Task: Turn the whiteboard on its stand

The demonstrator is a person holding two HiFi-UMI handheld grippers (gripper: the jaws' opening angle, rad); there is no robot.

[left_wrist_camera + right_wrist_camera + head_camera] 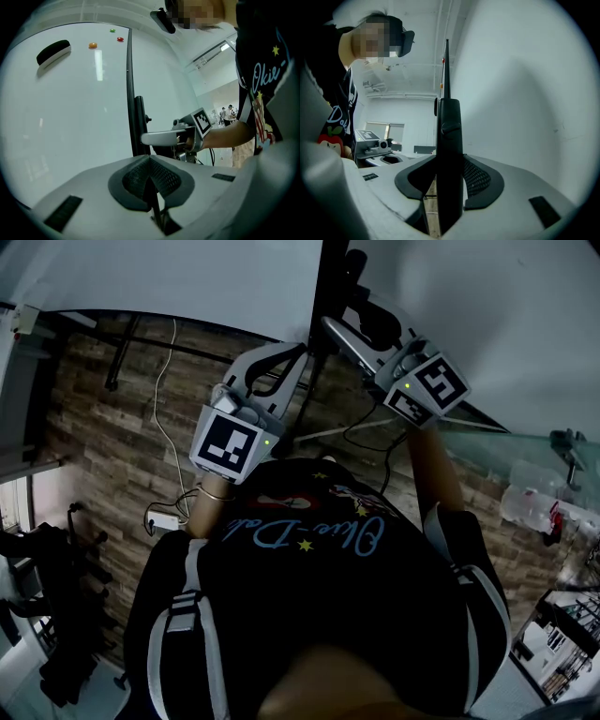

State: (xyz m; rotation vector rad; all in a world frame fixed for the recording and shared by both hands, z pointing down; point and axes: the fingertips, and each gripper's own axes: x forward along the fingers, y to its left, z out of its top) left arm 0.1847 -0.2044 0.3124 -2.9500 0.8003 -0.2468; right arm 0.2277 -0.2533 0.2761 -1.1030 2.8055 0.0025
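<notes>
The whiteboard (pixel 178 277) fills the top of the head view, with its black frame bar (pixel 328 287) running down between my two raised grippers. My left gripper (pixel 281 357) is at the frame's lower edge. In the left gripper view its jaws (pixel 151 161) are shut on the thin dark edge of the frame (pixel 137 126), with the white board face (pixel 65 108) to the left. My right gripper (pixel 345 332), also seen in the left gripper view (pixel 151 138), grips the same bar. Its pads (pixel 476 180) are shut on the black bar (pixel 449 136).
A black eraser (pixel 53 51) and small coloured magnets (pixel 93 45) cling to the board face. Below lies a wood-pattern floor (pixel 103 446) with cables (pixel 167 418) and a power strip (pixel 164 519). A glass table (pixel 525 451) with a bottle (pixel 530 504) stands at right.
</notes>
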